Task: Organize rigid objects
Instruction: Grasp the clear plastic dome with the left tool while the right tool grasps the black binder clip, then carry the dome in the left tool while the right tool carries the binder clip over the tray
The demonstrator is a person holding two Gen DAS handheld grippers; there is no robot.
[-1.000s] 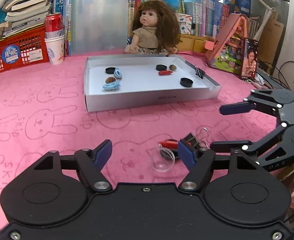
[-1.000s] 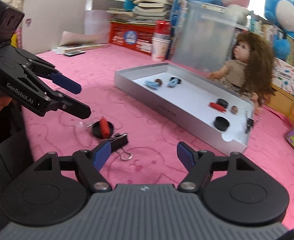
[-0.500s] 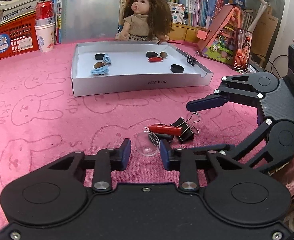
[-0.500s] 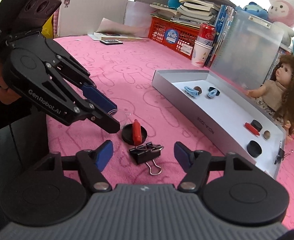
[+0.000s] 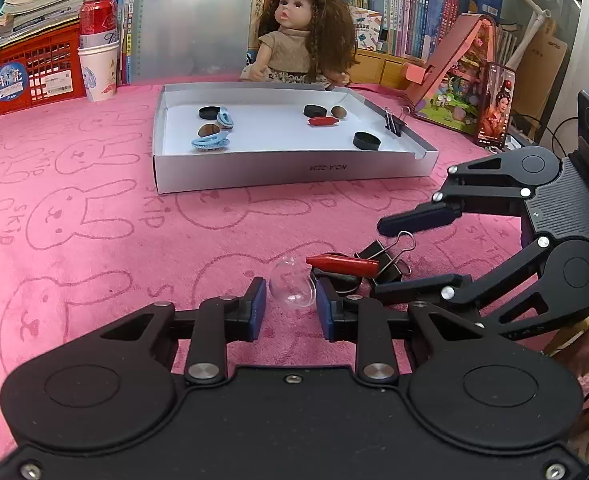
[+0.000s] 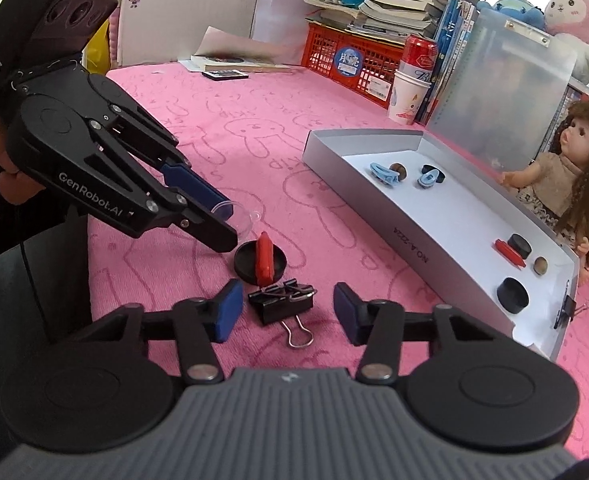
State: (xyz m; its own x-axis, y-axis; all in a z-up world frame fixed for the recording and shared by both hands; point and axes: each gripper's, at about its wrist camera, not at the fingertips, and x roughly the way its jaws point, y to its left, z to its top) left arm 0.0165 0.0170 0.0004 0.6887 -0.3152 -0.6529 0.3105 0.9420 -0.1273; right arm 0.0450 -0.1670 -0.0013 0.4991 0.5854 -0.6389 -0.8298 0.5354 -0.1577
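1. Left gripper (image 5: 290, 307), jaws closing, narrow around a clear plastic dome (image 5: 292, 287) on the pink cloth (image 5: 94, 248).
2. Right gripper (image 6: 282, 312), jaws closing, half-wide; black binder clip (image 6: 282, 305) lies between, untouched.

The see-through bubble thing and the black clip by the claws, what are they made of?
The clear dome looks like thin glossy plastic, maybe glass: the pink cloth shows through it and its rim glints. The binder clip looks like black-painted sheet metal with bare silvery wire handles that shine like steel.
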